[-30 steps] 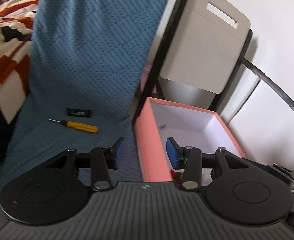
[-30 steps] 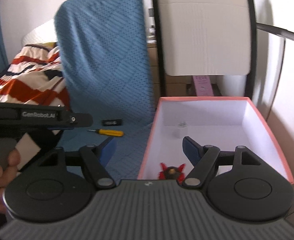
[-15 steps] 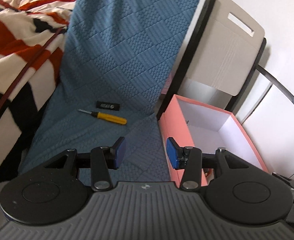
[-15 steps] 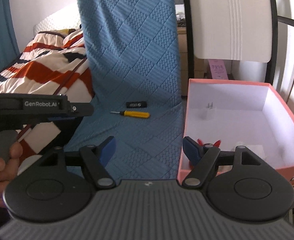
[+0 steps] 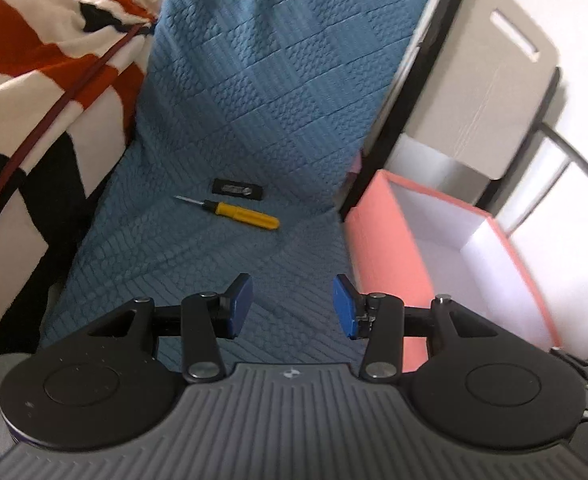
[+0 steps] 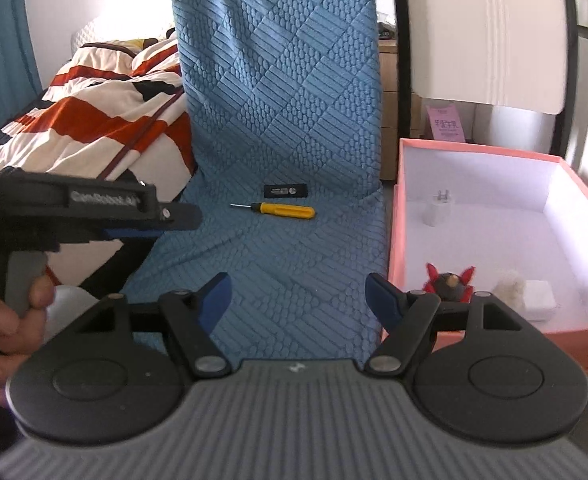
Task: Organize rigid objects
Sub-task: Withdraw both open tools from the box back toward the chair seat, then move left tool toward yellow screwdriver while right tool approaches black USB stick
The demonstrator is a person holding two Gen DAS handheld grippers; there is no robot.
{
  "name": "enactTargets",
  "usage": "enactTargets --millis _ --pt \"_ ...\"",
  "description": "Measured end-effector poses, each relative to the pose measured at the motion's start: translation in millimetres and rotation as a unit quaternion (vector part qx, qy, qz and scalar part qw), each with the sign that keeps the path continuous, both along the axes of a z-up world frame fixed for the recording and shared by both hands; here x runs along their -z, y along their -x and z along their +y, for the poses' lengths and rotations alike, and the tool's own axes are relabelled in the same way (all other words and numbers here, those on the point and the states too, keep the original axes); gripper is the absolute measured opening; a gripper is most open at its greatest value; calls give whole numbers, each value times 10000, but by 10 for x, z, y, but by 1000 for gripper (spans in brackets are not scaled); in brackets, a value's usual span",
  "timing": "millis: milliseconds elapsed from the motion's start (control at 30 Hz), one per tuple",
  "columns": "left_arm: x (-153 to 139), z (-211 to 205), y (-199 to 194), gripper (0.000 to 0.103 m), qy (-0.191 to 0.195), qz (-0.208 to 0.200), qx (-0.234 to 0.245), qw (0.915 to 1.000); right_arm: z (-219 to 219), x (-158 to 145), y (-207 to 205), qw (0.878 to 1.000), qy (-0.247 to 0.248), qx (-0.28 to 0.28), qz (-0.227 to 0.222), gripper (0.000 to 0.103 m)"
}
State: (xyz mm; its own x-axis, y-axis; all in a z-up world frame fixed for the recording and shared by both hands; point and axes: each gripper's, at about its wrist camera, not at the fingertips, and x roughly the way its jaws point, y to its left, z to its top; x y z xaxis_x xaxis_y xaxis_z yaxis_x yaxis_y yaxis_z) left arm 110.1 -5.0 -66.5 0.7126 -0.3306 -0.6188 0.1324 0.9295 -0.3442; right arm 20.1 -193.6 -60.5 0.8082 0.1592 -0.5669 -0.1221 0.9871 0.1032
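Partly done. Pink box [image 6: 398, 216], right of frame in my right view, already holds a white plug adapter [image 6: 438, 210] near its far wall, a red-and-black spiky toy [image 6: 450, 282] at the near wall, and a white block [image 6: 538, 306] with something pale and fuzzy beside it.

Left to do, as I judge it: yellow screwdriver [image 6: 279, 210] and small black flat device [image 6: 285, 191], lying close together mid-frame on the blue quilted seat cover [image 6: 285, 280], well apart from the box.

My right gripper [image 6: 298, 296]: jaws wide apart, nothing between them, only seat cover beyond. It points forward and down at the seat, screwdriver above centre of frame.

My left gripper [image 5: 291, 306]: jaws parted more narrowly, also empty. Aimed down at the seat; screwdriver [image 5: 237, 213] and black device [image 5: 237, 189] sit above and left of the gap, box [image 5: 382, 248] at right.

In the right view, left edge, my hand [image 6: 9, 316] grips the other tool's handle.
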Motion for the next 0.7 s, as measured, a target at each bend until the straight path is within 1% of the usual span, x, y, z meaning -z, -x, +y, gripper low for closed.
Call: enactTargets --millis 33,100,167,233,267,400,467,567,600,667,700 --pt "55 34 -60 51 11 10 -24 10000 20 22 -43 10000 14 -17 11 75" --pt "207 134 -204 51 172 61 -92 9998 95 69 -125 9998 137 -119 5 75" --pt "395 220 -305 51 322 29 -237 9992 167 114 -192 9994 260 -220 -34 75" --pt "571 299 -393 50 569 215 -325 9976 231 159 -277 9990 280 -357 -37 74" --pt "622 334 -433 50 634 288 -316 9971 261 173 -318 9988 304 -391 -32 74" --pt "662 383 -589 51 406 235 -300 9984 339 223 -489 9980 352 -502 -126 74" --pt "695 445 -690 51 480 305 -326 9979 357 260 -601 9975 364 -573 -174 74" --pt "730 504 -850 51 523 400 -366 9972 350 331 -834 9975 351 -611 -97 74" --pt "734 514 -908 51 540 424 -374 9969 346 356 -919 9974 392 -604 -74 67" --pt "750 528 -1038 50 633 489 -360 9961 320 390 -1114 9976 453 -526 2 67" --pt "765 531 -1106 50 672 542 -370 9956 288 400 -1206 9981 380 -482 16 67"
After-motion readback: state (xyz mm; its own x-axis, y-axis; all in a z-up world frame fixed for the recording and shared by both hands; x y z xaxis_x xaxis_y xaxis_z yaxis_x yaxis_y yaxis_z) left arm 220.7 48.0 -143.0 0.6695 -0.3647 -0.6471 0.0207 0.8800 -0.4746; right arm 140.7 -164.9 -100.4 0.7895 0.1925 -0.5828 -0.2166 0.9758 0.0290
